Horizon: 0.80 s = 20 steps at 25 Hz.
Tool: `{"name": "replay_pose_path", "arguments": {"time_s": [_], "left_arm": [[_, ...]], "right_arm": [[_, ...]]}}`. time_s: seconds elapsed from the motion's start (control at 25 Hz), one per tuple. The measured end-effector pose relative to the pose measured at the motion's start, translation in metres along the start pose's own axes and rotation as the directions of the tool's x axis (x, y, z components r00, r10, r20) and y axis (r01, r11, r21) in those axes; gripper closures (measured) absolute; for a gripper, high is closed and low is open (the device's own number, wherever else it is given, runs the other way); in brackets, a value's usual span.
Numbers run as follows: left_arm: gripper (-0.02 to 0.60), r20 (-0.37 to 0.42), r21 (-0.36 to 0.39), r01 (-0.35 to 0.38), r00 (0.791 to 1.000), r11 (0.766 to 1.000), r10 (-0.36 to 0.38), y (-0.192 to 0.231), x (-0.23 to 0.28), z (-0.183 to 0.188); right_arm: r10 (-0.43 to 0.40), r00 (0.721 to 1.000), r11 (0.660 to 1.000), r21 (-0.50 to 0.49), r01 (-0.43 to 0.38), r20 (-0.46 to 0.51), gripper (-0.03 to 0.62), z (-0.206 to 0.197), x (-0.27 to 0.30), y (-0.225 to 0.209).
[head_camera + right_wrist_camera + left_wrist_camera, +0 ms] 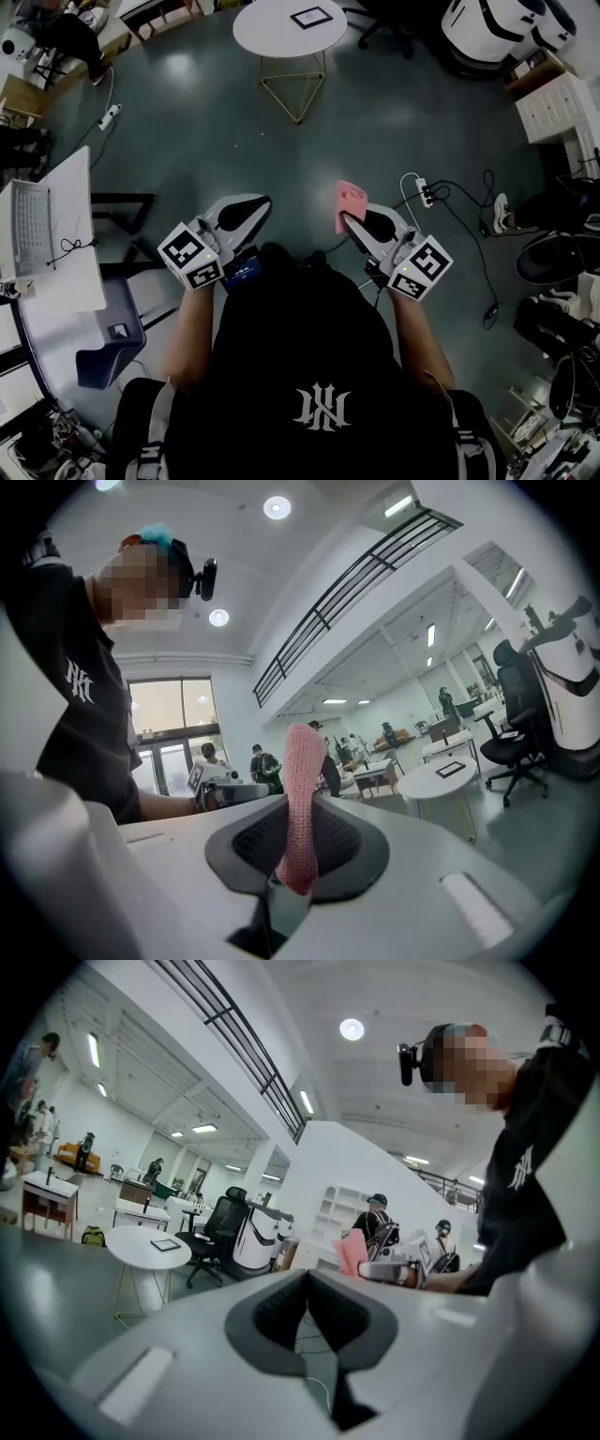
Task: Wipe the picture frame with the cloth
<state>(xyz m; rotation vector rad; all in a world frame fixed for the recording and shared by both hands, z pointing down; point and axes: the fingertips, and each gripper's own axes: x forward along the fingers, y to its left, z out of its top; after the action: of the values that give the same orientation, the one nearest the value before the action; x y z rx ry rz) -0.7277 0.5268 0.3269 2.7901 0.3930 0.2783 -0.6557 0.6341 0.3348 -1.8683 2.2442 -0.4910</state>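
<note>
Cloth: the pink cloth stands upright, pinched at its lower end between the jaws of the right gripper, which are closed tight on it.
Left gripper: the left gripper has its jaws together, with nothing between them.
Picture frame: the picture frame lies flat on the round white counter, well ahead of both grippers.
Progress: the cloth is in hand, and no wiping seems to have begun.
Left to do: walk to the counter, bring the cloth onto the frame and wipe it.
</note>
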Motion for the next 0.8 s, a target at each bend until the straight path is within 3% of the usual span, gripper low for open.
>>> {"name": "replay_pose_path", "arguments": {"time_s": [0.4,0.6,0.8], "left_arm": [[0.578,-0.012,-0.025,0.028,1.000,0.999,-0.028,0.030,0.039,0.007],[0.578,-0.004,-0.042,0.083,0.997,0.996,-0.083,0.070,0.080,0.020],[0.578,0.002,-0.043,0.112,0.994,0.993,-0.112,0.121,0.128,0.047]], "right_arm": [[0.007,1.000,1.000,0.026,-0.006,-0.030,0.557,-0.004,0.018,-0.040],[-0.053,0.998,0.998,0.039,0.055,-0.043,0.557,0.010,0.032,-0.084],[-0.057,0.997,0.998,0.021,0.058,-0.042,0.557,0.042,0.064,-0.143]]}}
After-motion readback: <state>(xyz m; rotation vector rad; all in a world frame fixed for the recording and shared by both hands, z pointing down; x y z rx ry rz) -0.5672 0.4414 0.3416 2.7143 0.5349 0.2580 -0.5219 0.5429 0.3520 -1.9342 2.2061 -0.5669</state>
